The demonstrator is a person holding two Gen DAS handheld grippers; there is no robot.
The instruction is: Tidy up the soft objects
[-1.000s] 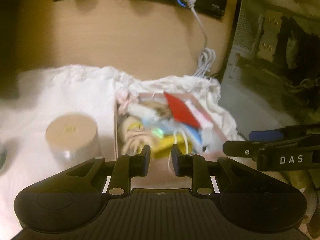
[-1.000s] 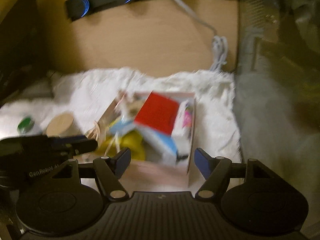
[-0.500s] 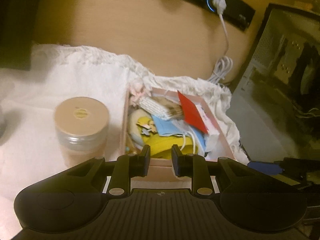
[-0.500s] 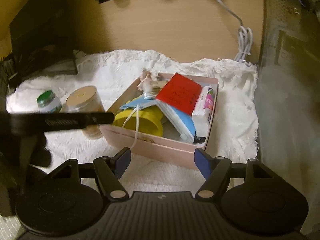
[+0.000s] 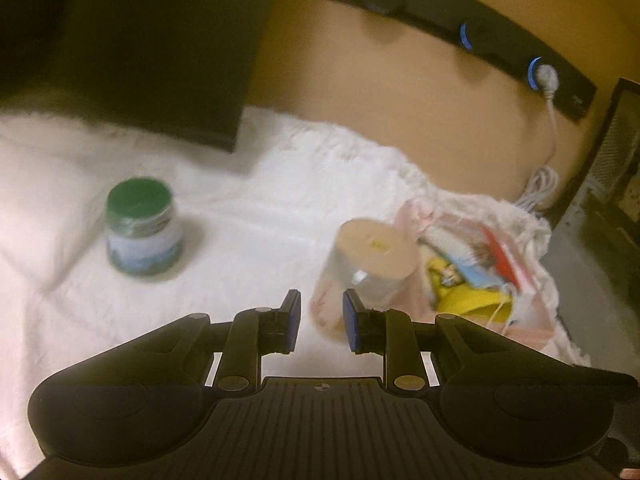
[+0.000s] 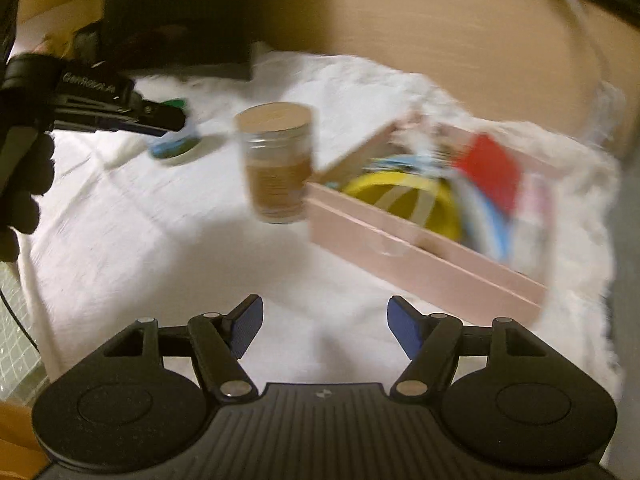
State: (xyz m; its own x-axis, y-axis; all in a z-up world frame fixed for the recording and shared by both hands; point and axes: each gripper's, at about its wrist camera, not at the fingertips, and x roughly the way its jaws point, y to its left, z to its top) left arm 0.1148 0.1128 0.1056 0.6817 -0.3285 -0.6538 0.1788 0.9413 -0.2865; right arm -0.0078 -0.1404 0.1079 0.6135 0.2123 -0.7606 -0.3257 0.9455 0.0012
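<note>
My left gripper point(image 5: 319, 322) sits narrowly parted, gripping nothing, above the white cloth point(image 5: 248, 240). My right gripper point(image 6: 325, 330) gapes wide, empty. Beyond it, the tan-lidded jar point(image 6: 276, 168) stands just beside the pink box point(image 6: 424, 256) of soft items; the green-lidded jar point(image 5: 140, 226) sits far left.
</note>
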